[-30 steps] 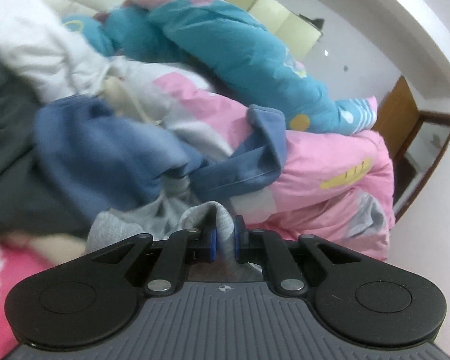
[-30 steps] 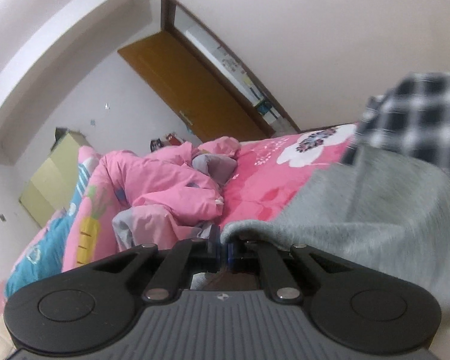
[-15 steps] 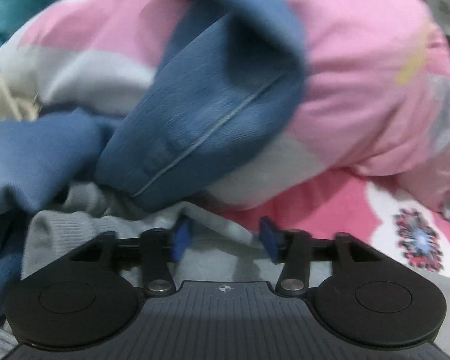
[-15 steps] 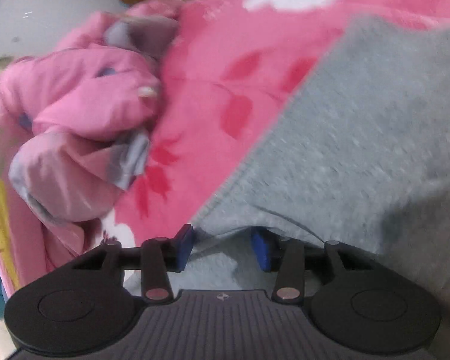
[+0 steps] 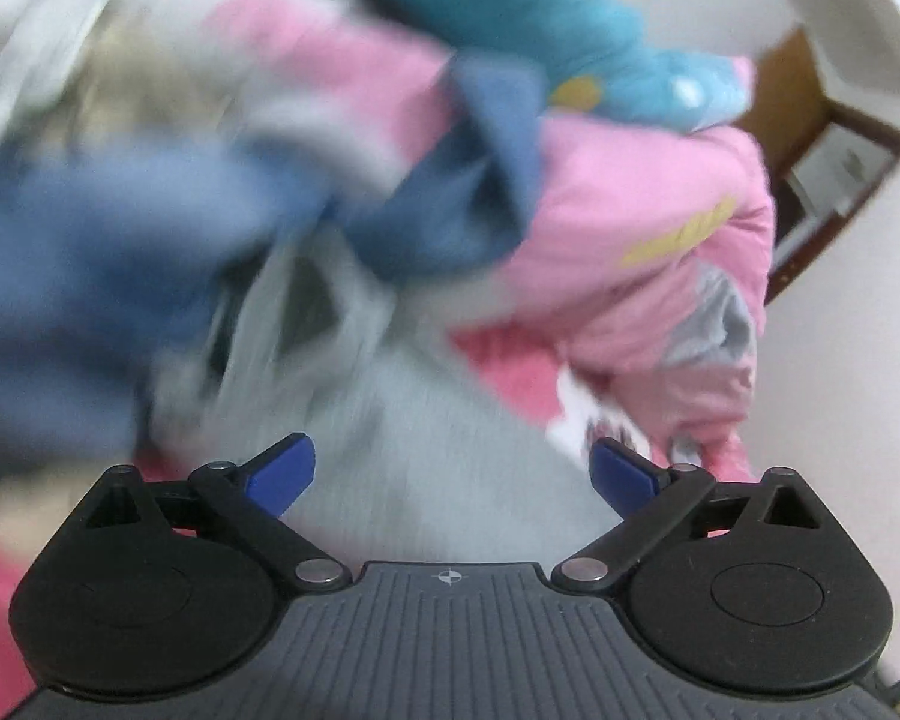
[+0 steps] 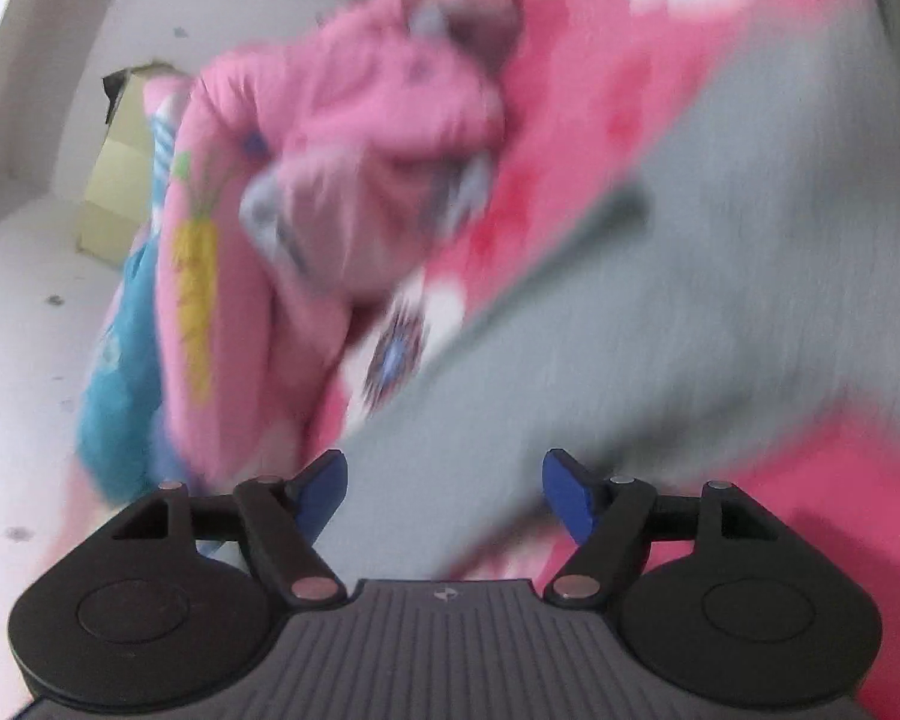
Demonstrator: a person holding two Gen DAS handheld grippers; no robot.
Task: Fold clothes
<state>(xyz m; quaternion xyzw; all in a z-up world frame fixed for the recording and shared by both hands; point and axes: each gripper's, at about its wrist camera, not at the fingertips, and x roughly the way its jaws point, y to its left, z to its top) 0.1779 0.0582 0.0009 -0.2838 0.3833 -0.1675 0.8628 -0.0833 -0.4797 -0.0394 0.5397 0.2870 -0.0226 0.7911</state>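
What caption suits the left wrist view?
Left gripper opening above grey garment, blue clothes and pink quilt beyond.

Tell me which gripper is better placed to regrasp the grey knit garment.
Right, probably: the right gripper, jaws opening, has the grey knit garment and its edge straight ahead. The left gripper, also opening, sees crowding blue cloth.

Motion blur covers most of both views. In the left wrist view, the blue garment (image 5: 108, 276) left of the grey garment (image 5: 450, 438) is smeared and cut off at the left edge; its type cannot be determined. In the right wrist view, the grey garment (image 6: 720, 276) runs past the right edge, and its dark seam or fold is unreadable. The pink quilt (image 6: 354, 138) pattern beside it is indistinct.
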